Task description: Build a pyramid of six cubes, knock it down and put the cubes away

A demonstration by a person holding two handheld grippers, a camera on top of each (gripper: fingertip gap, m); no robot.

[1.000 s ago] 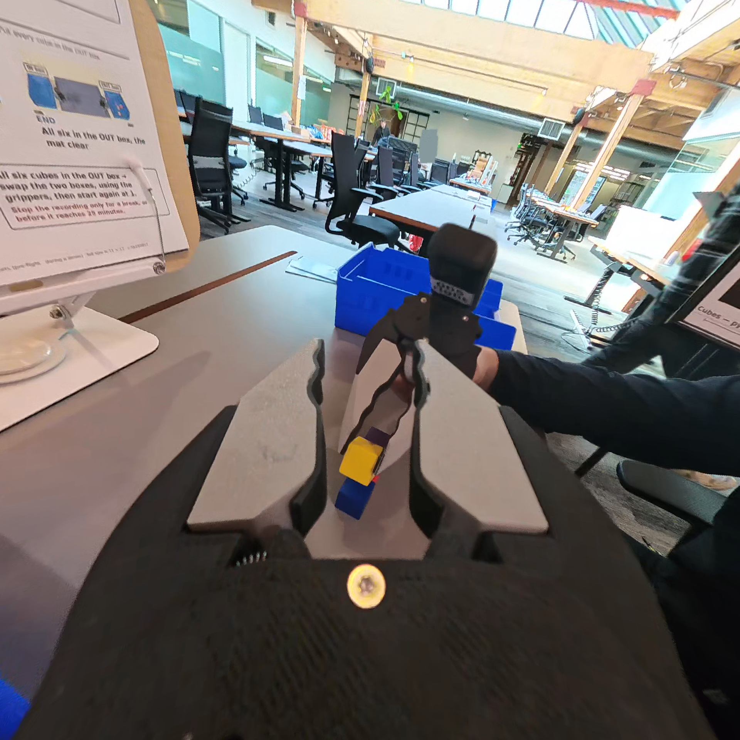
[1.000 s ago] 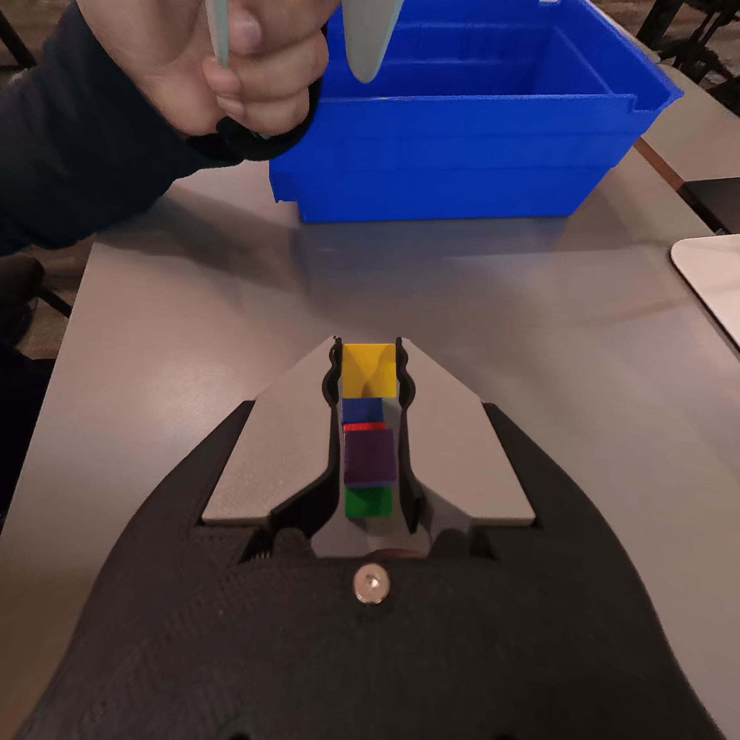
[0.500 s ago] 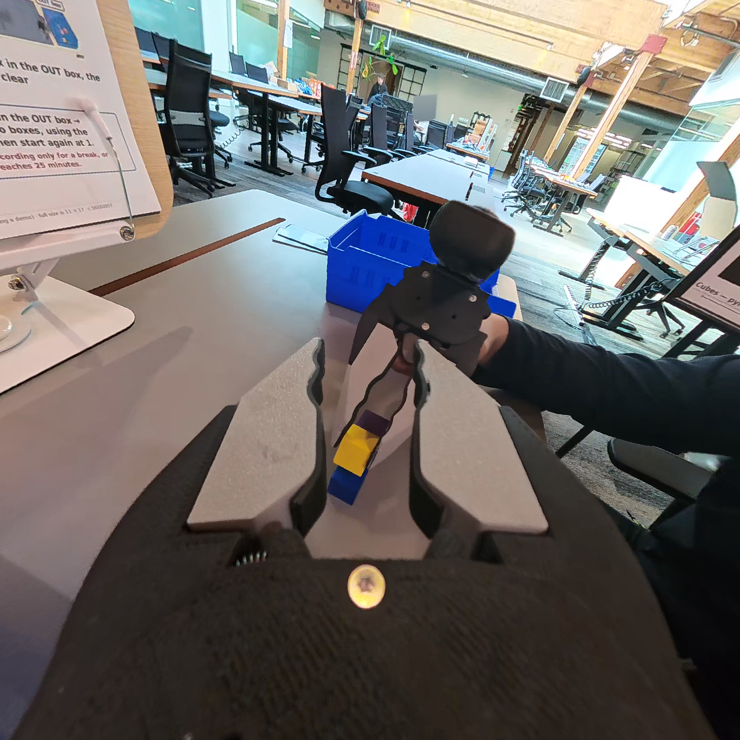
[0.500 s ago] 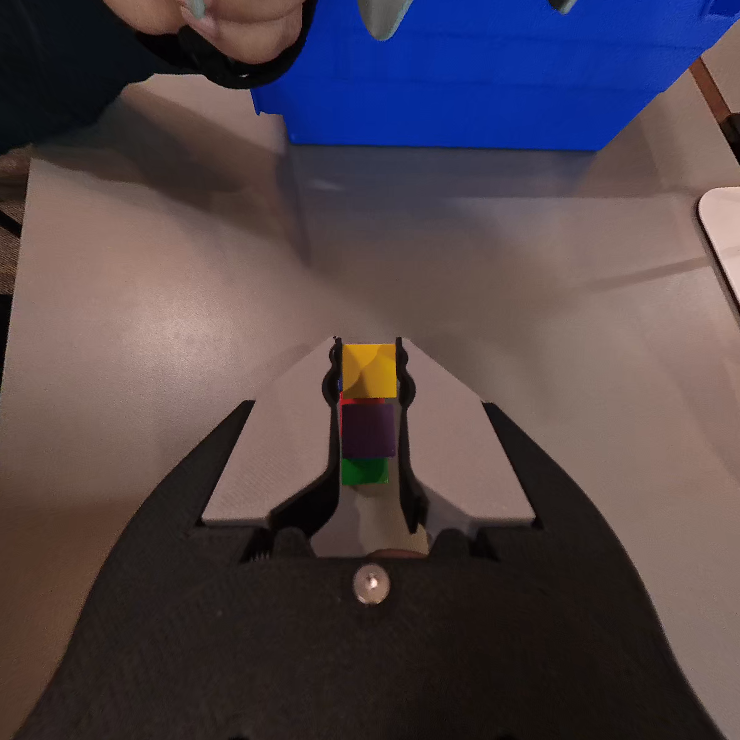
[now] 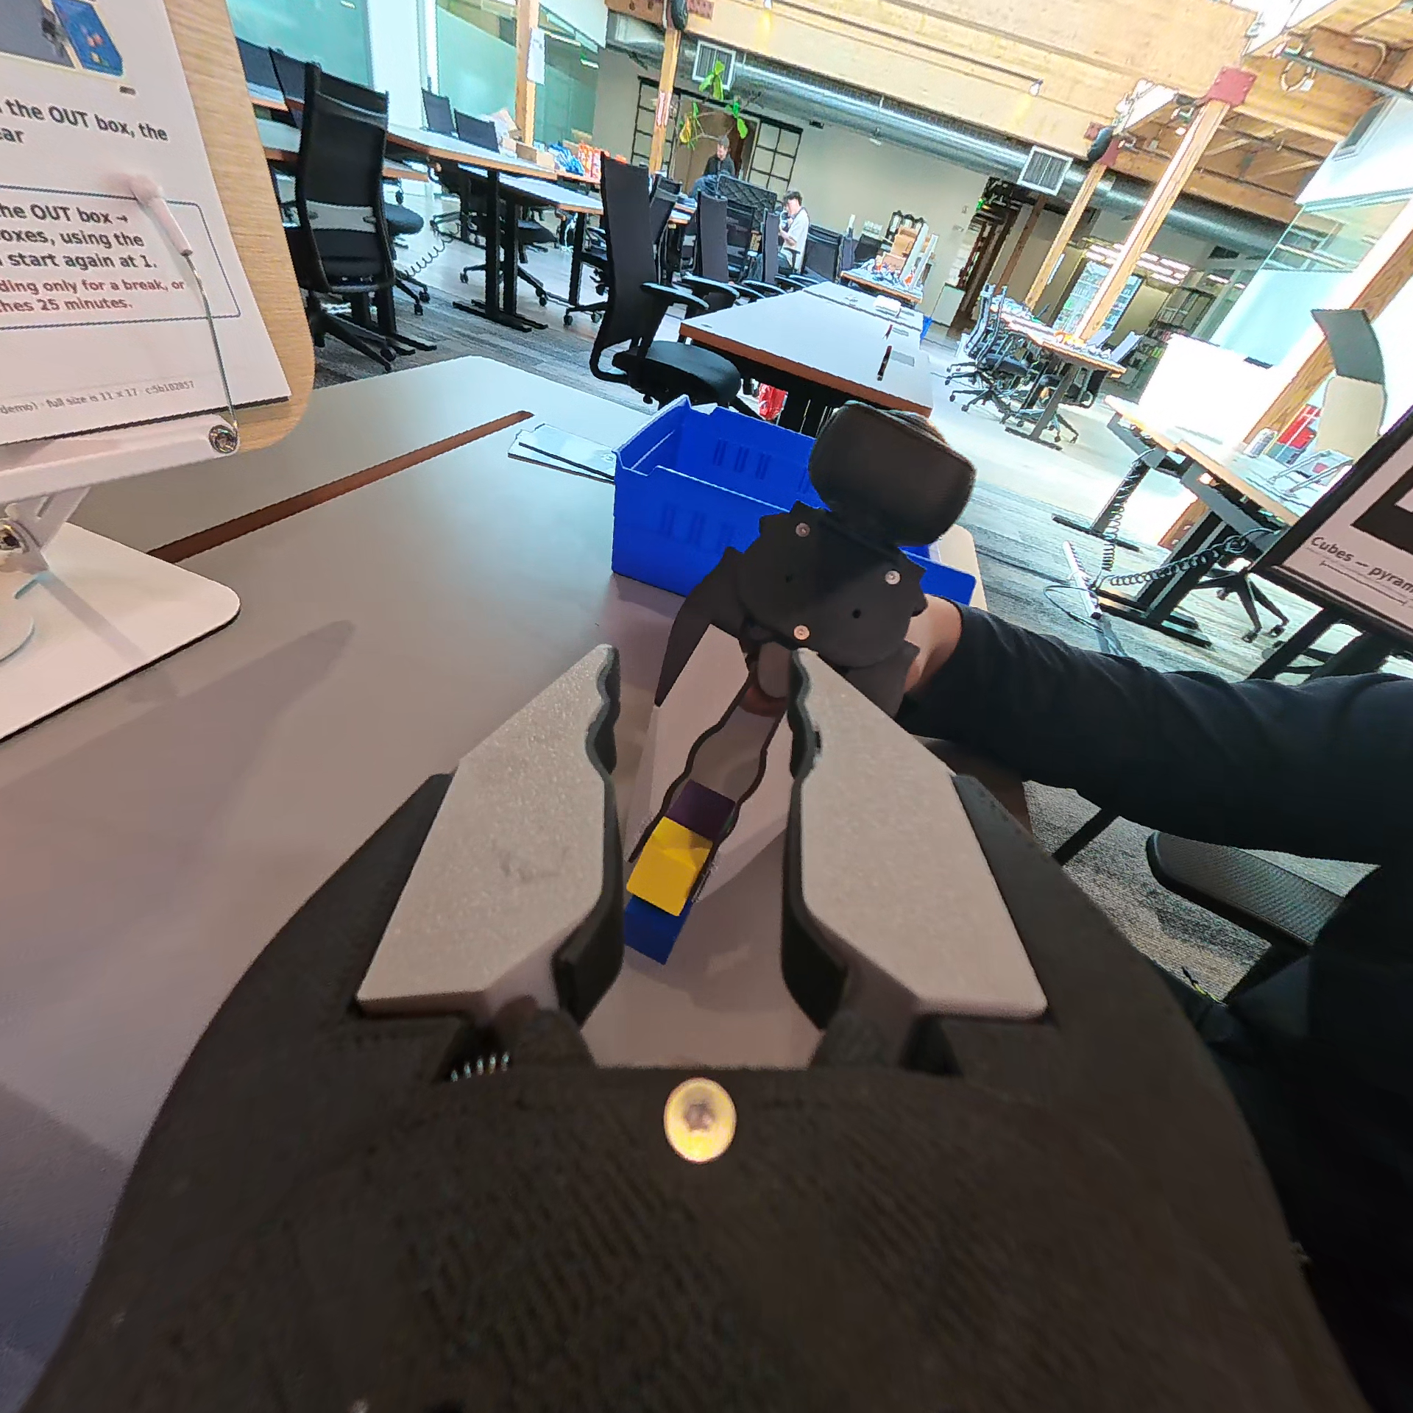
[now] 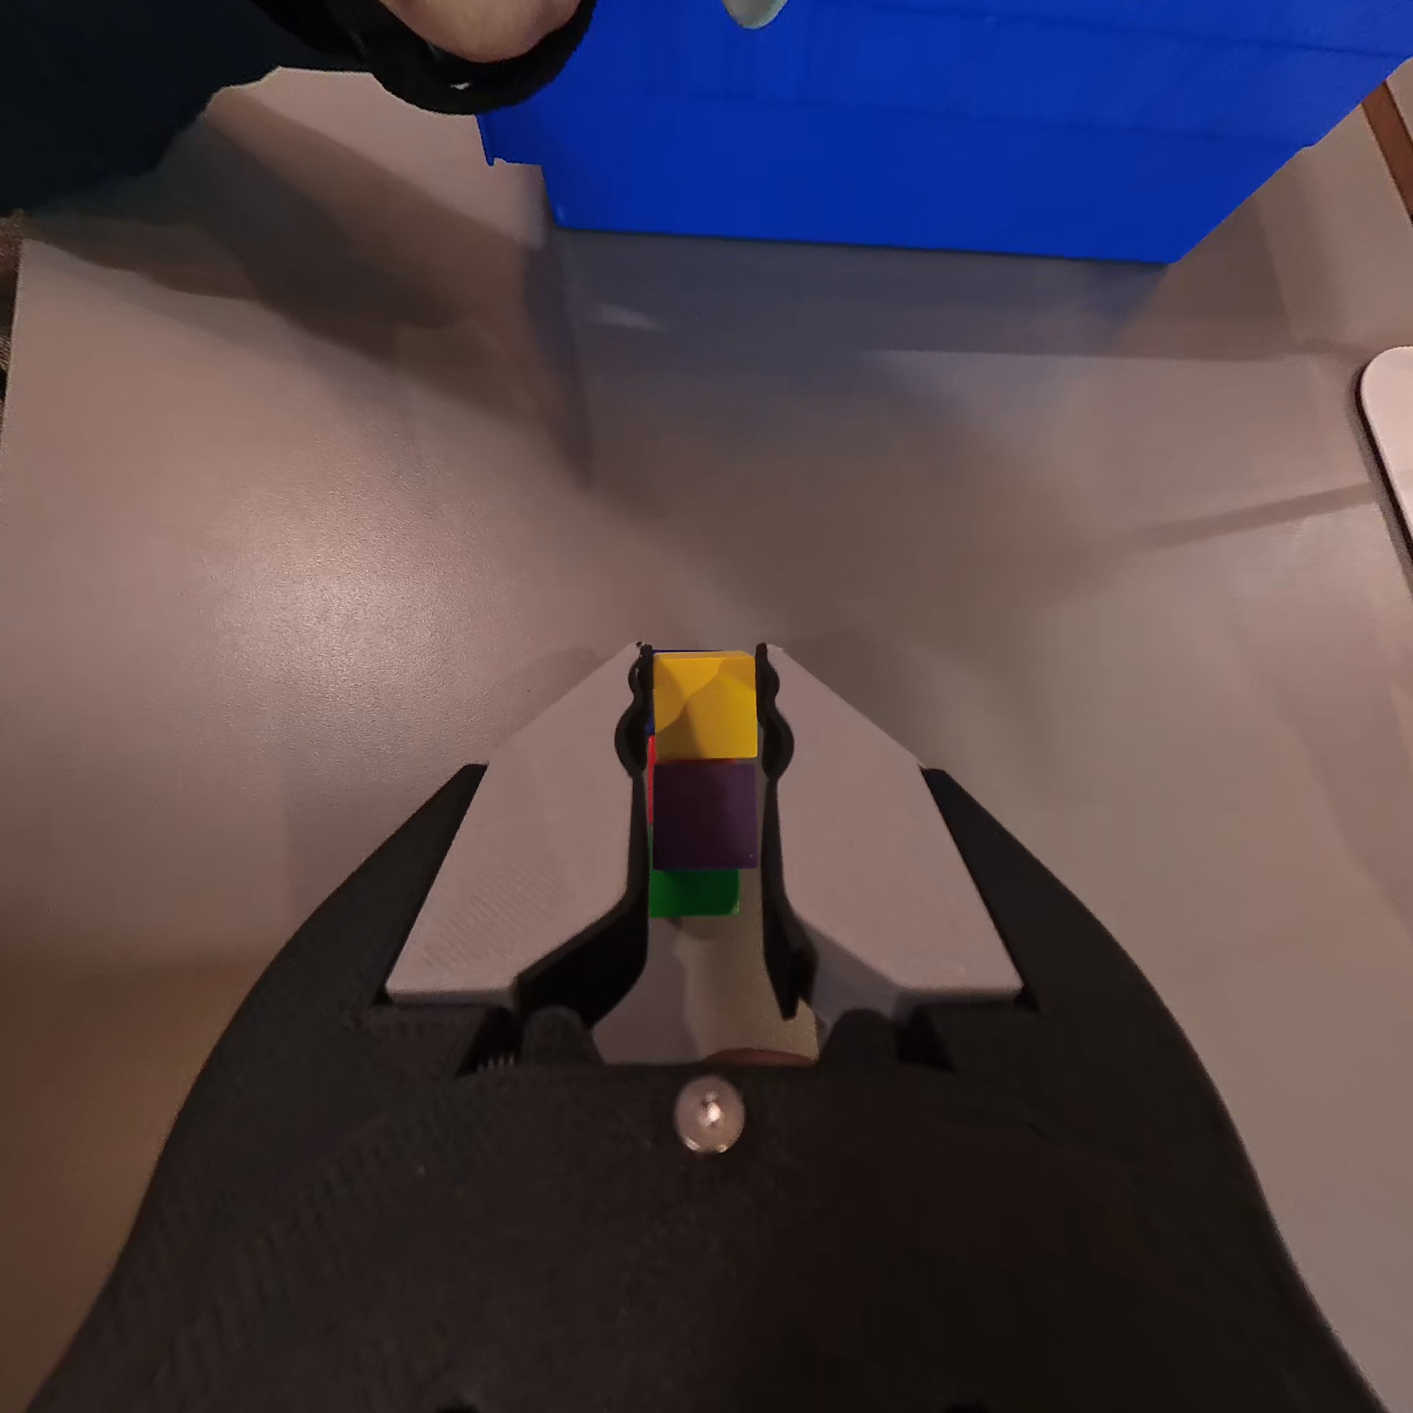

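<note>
You had the right tongs (image 6: pixel 703 688) pinching the yellow cube (image 6: pixel 705 703) mid-frame, lining it up beside the purple cube (image 6: pixel 705 814) for the pyramid's second tier, I'd guess; left tongs (image 5: pixel 700 734) hung spread, empty.

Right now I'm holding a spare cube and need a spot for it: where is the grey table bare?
Bare table lies between the cube stack and the blue bin, out to the white stand base. Crowded: around the stack, where the right gripper grips the yellow cube.

Bright yellow cube (image 6: pixel 705 703), deep purple cube (image 6: pixel 705 815), green cube (image 6: pixel 694 893), a royal-blue cube (image 5: pixel 650 931); far off, the glossy blue plastic bin (image 6: pixel 917 153) on the matte grey tabletop (image 6: pixel 306 573).
</note>
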